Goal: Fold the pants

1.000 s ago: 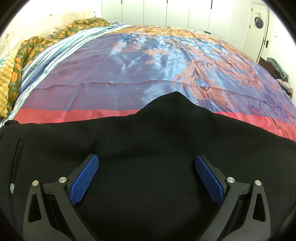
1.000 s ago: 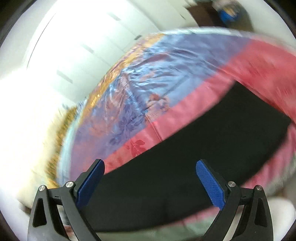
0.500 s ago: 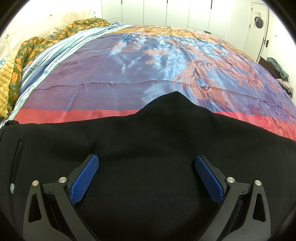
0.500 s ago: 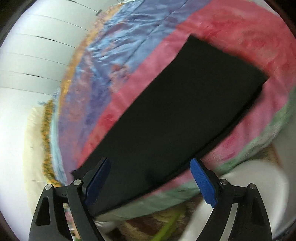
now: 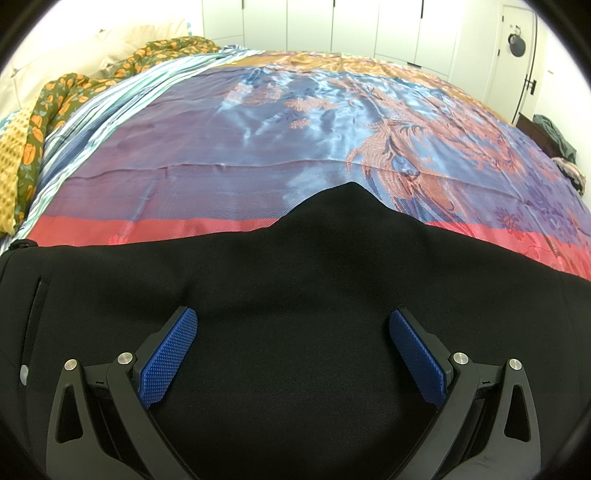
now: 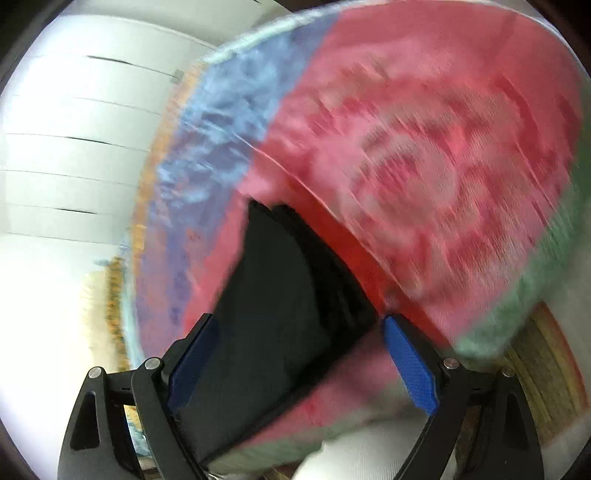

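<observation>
Black pants [image 5: 295, 258] lie flat across the near edge of a bed with a shiny blue and red bedspread [image 5: 295, 129]. The crotch point juts toward the bed's middle. My left gripper [image 5: 291, 315] hovers open over the seat part, its blue pads [image 5: 170, 354] wide apart with only flat cloth below. The right wrist view is blurred by motion. It shows the far leg end of the pants [image 6: 273, 295] on the red border of the bedspread [image 6: 424, 147]. My right gripper [image 6: 299, 321] is over that end. Its jaws are opening, and the cloth lies between them ungripped.
A floral quilt [image 5: 55, 103] is bunched at the bed's left side. White cupboards [image 5: 332, 26] and a door [image 5: 517, 48] stand behind. Clothes [image 5: 557, 136] are piled at the right. The bed edge and a striped rug [image 6: 546, 369] are beside the right gripper.
The right gripper has swept along the pants to the leg end and come down closer, rolling as it went. The left gripper and the cloth under it have not moved.
</observation>
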